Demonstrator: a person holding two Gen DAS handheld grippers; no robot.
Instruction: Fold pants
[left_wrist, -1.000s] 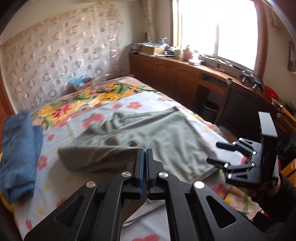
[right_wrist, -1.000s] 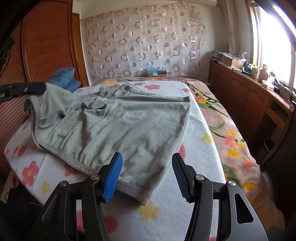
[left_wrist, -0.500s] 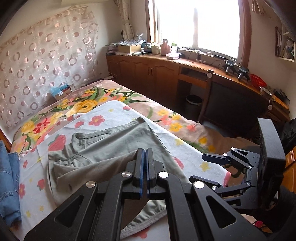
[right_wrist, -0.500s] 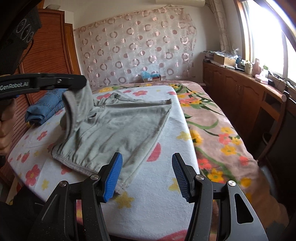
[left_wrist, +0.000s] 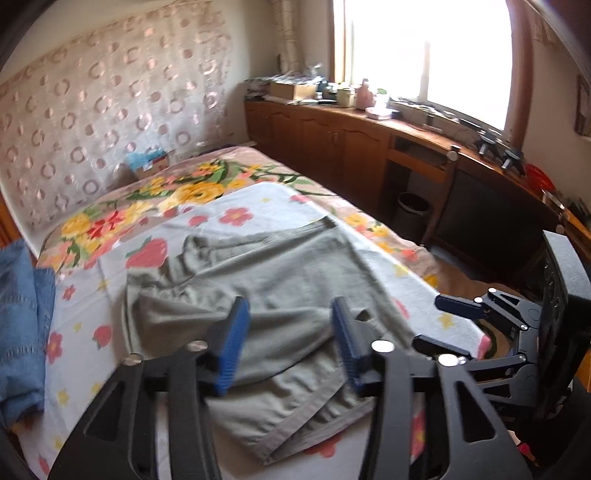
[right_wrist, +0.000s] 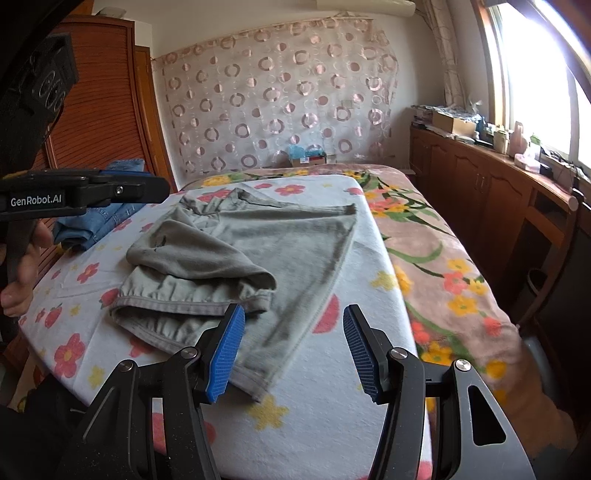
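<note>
Grey-green pants (left_wrist: 295, 280) lie on the flowered bed sheet (left_wrist: 236, 206), one end doubled over in a loose rumpled fold (right_wrist: 207, 266). My left gripper (left_wrist: 288, 339) hovers over the near waistband. Its jaws are opening and nothing is between the blue pads. In the right wrist view the left gripper (right_wrist: 162, 192) reaches in from the left, above the pants, held by a hand (right_wrist: 18, 284). My right gripper (right_wrist: 293, 347) stands open just above the near hem, touching nothing. It also shows at the right edge of the left wrist view as the right gripper (left_wrist: 454, 325).
Folded blue jeans (right_wrist: 99, 218) lie at the bed's left side beside a wooden wardrobe (right_wrist: 99, 110). A long wooden cabinet (left_wrist: 332, 147) with clutter runs under the window. A bin (left_wrist: 413, 210) stands on the floor, and a small box (right_wrist: 306, 157) sits at the bed's head.
My left gripper was shut on the pants' raised edge and has opened. The cloth has dropped onto the bed as a folded flap. The right gripper has stayed open.
</note>
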